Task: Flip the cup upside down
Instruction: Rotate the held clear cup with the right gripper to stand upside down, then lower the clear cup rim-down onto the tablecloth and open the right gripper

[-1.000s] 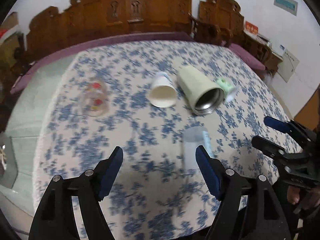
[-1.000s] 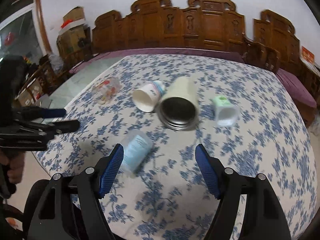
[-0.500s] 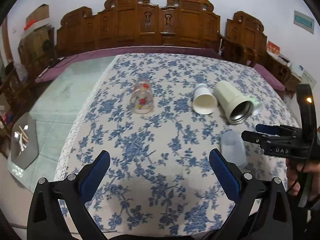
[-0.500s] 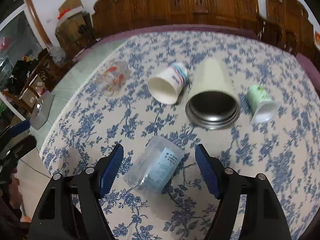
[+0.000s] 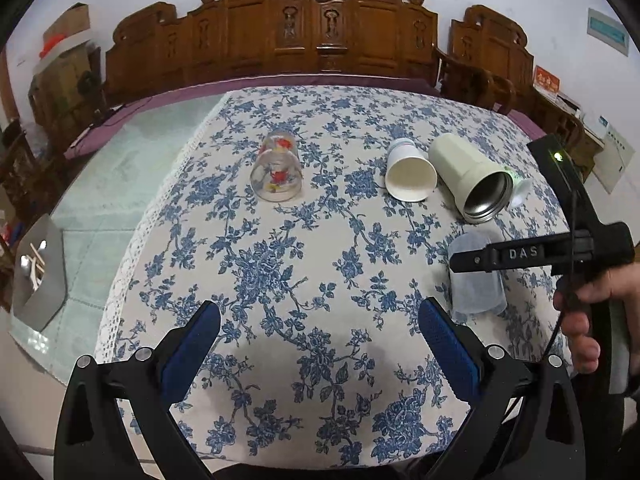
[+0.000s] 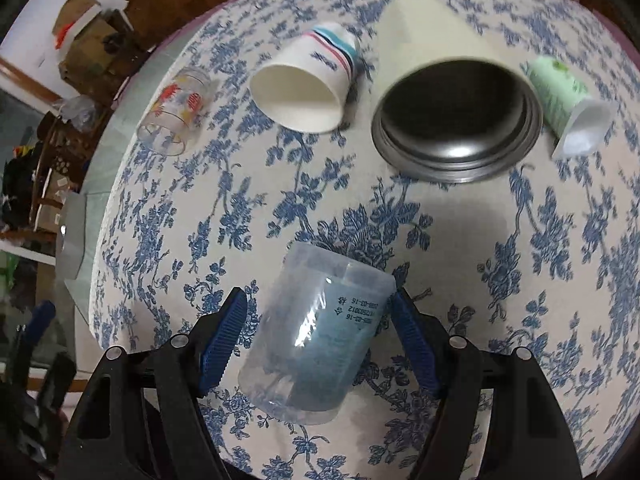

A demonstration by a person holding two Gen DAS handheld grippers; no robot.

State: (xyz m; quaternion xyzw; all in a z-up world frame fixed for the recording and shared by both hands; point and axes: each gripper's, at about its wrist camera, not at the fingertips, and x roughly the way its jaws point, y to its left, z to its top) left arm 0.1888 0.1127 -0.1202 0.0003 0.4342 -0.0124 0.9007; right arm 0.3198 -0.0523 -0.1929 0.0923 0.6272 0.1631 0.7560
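Near the tablecloth's front edge, right gripper (image 6: 316, 334) straddles the clear plastic cup (image 6: 316, 340), unclenched; left gripper (image 5: 318, 344) spread wide.

We hold our left gripper (image 5: 318, 346) low and level, its blue-padded jaws spread wide with nothing between them. Our right gripper (image 6: 318, 336) tilts downward, jaws parted and touching nothing. In the left wrist view our right hand (image 5: 592, 304) wraps its handle, fingers (image 5: 582, 346) curled around the grip.
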